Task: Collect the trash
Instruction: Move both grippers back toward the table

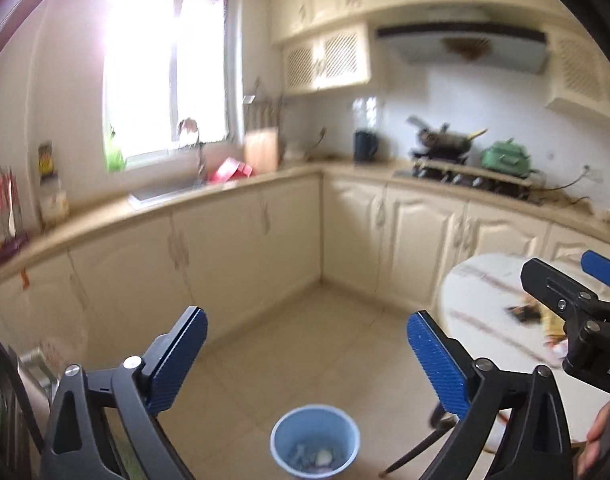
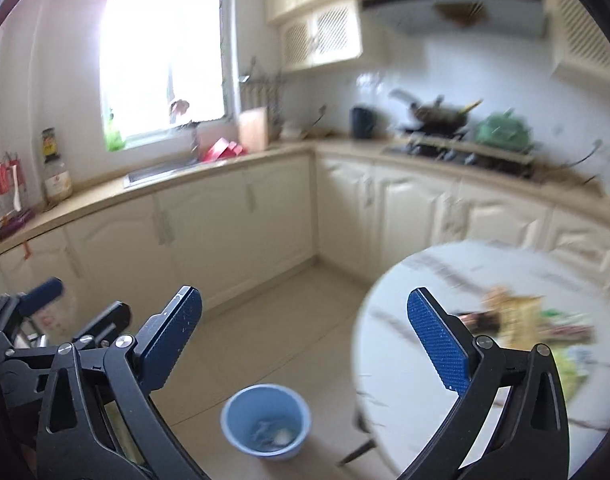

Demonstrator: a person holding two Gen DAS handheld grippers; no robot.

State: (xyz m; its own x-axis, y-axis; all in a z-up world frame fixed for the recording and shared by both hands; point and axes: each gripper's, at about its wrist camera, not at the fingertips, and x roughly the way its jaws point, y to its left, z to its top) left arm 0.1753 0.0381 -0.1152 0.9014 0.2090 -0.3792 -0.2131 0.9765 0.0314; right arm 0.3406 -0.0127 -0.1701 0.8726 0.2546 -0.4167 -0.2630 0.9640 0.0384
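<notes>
Both tongs wide, empty. Trash [image 2: 521,320] on table [image 2: 405,360], right of right tongs [image 2: 305,344], nearer than left tongs [image 1: 307,360]. Bin [image 2: 265,420] below.

Blurred wrappers [image 2: 521,316] on table [image 2: 405,360]

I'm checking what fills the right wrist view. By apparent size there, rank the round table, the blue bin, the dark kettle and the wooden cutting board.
1. round table, largest, though nearest the camera
2. blue bin
3. wooden cutting board and dark kettle: too alike, small and blurred to separate
</notes>
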